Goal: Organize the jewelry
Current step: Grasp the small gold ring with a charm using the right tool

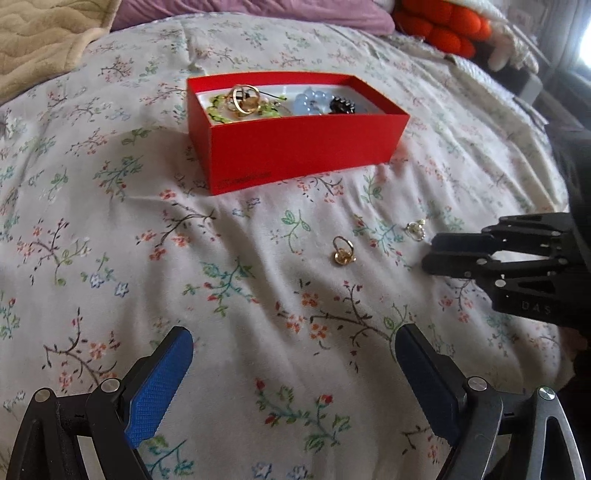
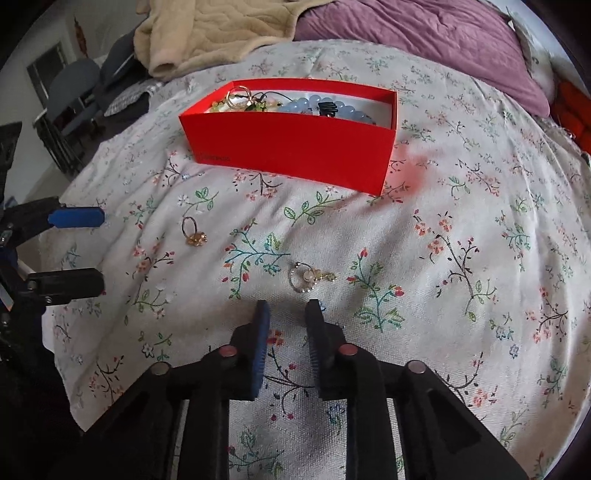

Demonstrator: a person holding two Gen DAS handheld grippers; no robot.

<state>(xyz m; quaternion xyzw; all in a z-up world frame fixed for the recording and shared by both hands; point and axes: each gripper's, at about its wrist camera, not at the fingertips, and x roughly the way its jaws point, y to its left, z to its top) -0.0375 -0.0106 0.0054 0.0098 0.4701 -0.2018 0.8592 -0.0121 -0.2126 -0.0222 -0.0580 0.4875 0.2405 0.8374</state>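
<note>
A red box (image 1: 295,147) (image 2: 288,147) sits on the floral bedspread and holds gold rings (image 1: 242,99), green beads, a blue bead bracelet (image 1: 312,101) (image 2: 314,105) and a dark piece. A gold ring (image 1: 342,251) (image 2: 192,232) and a silver pearl ring (image 1: 415,229) (image 2: 308,278) lie loose on the cover. My left gripper (image 1: 293,354) (image 2: 98,247) is open and empty, near the gold ring. My right gripper (image 2: 286,314) (image 1: 428,254) is partly open and empty, its tips just short of the pearl ring.
A beige blanket (image 2: 207,33) and a purple pillow (image 2: 424,40) lie behind the box. An orange knitted thing (image 1: 439,26) is at the back right. The bed edge drops off at the left in the right wrist view, with chairs (image 2: 74,92) beyond.
</note>
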